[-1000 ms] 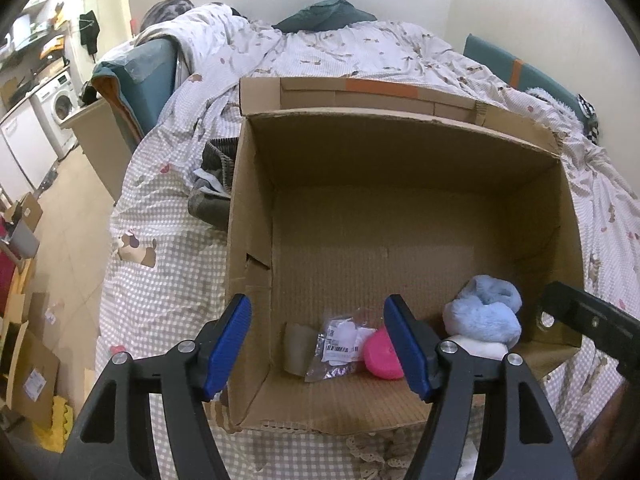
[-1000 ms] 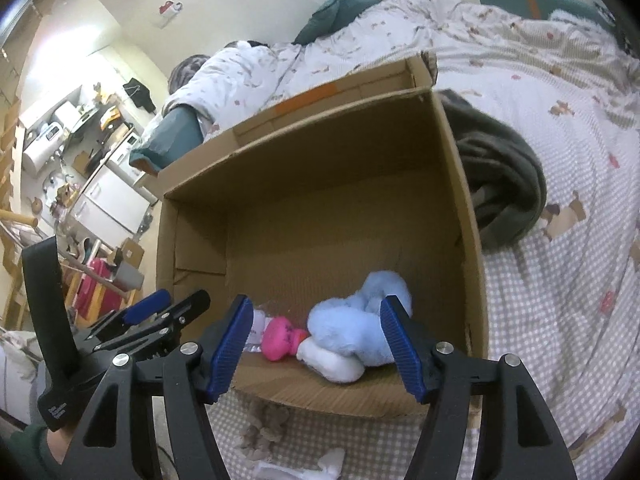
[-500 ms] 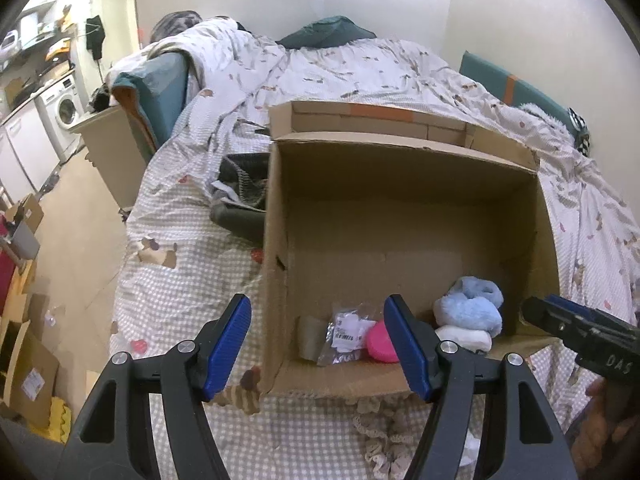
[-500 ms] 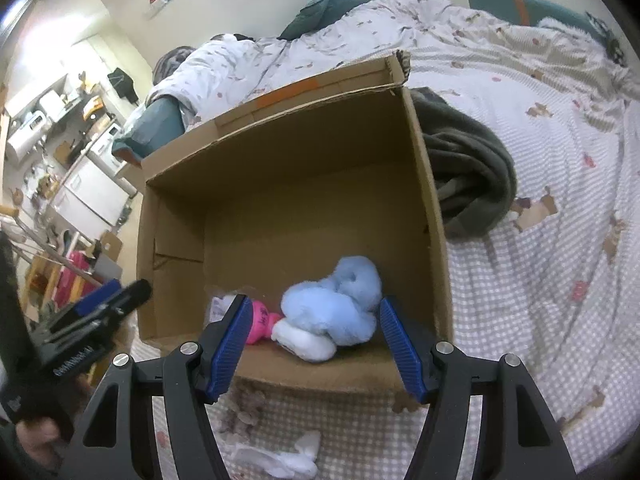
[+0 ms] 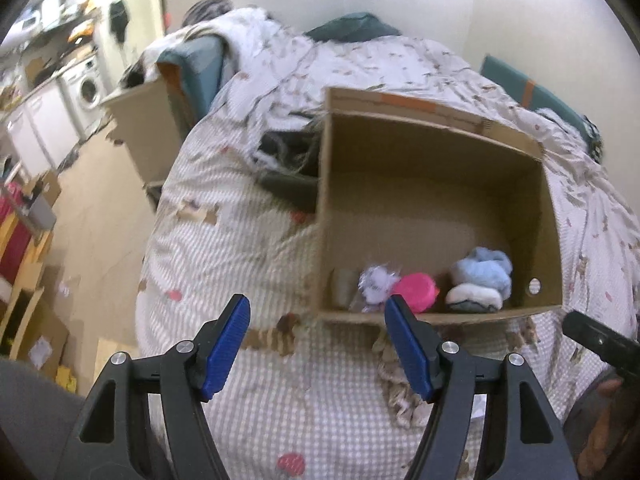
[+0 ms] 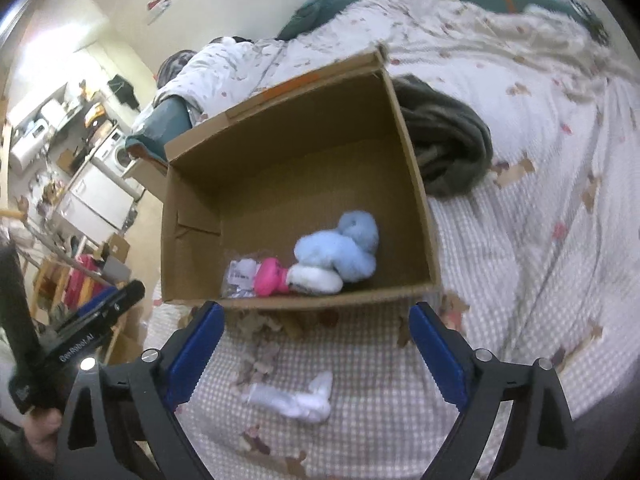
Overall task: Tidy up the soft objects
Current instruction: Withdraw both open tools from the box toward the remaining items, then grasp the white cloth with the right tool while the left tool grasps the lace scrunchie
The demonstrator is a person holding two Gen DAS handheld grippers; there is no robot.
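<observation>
An open cardboard box stands on the bed. Inside at its near wall lie a light blue fluffy item, a white soft item, a pink item and a clear plastic packet. A white sock-like item lies on the bedcover in front of the box, between my right gripper's open fingers. My left gripper is open and empty, in front of the box's left corner. My right gripper is open and empty.
A dark grey blanket lies bunched against the box's side. A crumpled beige lace-like fabric lies on the checked bedcover before the box. The bed edge drops to the floor at left, with shelves and appliances beyond.
Both grippers have pulled back and up from the box, so the bedcover in front of it now shows, with the white item under the right gripper. The right jaws have opened wider.
</observation>
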